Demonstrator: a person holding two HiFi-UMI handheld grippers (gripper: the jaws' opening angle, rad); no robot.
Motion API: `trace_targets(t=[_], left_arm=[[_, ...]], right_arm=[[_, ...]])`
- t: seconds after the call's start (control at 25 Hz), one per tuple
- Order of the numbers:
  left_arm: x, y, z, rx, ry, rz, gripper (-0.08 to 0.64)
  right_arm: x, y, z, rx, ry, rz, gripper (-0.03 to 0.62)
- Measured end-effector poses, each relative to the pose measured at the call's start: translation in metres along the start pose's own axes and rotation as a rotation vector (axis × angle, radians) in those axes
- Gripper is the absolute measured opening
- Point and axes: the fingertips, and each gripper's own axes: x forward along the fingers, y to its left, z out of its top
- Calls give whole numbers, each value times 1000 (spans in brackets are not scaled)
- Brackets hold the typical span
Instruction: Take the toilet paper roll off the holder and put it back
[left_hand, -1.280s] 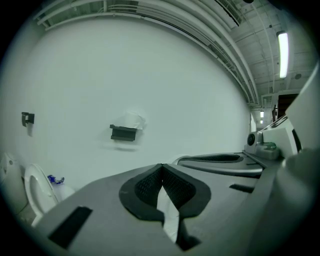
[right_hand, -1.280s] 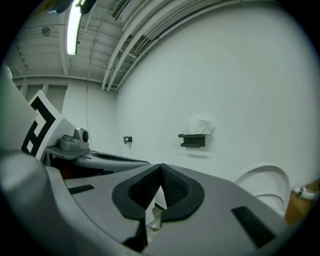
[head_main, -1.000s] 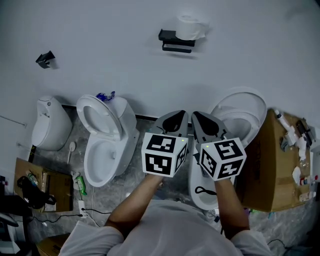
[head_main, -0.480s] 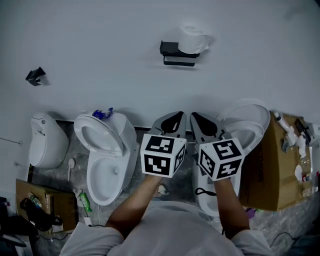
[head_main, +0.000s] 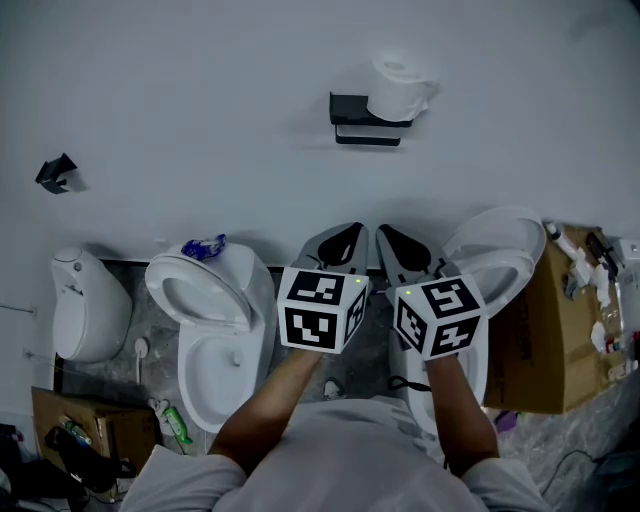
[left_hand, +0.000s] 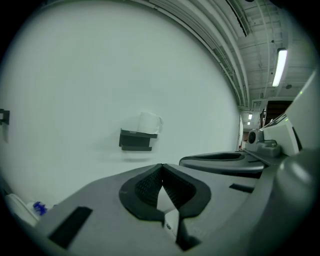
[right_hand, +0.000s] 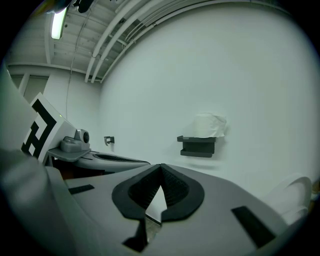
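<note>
While holding left gripper (head_main: 343, 238) and right gripper (head_main: 396, 240) closed, empty, side by side, face the toilet paper roll (head_main: 400, 88) standing upright atop the holder (head_main: 362, 112) on the wall: well ahead, higher, slightly rightward, nearer the right one.

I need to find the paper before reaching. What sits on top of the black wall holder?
A white toilet paper roll stands on end on the black holder, a loose sheet hanging at its right. The holder's top beneath the roll is covered.
</note>
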Motion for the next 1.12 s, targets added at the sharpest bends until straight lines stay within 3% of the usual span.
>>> trace_targets(t=[0.56,1.12], left_arm=[[13,25,3,8,0,-31,3],[66,30,18,48,0,-35,3]], right_arm=[[26,1,8,-12,-9,-35,2],[55,-50,15,7,-40,-57,2]])
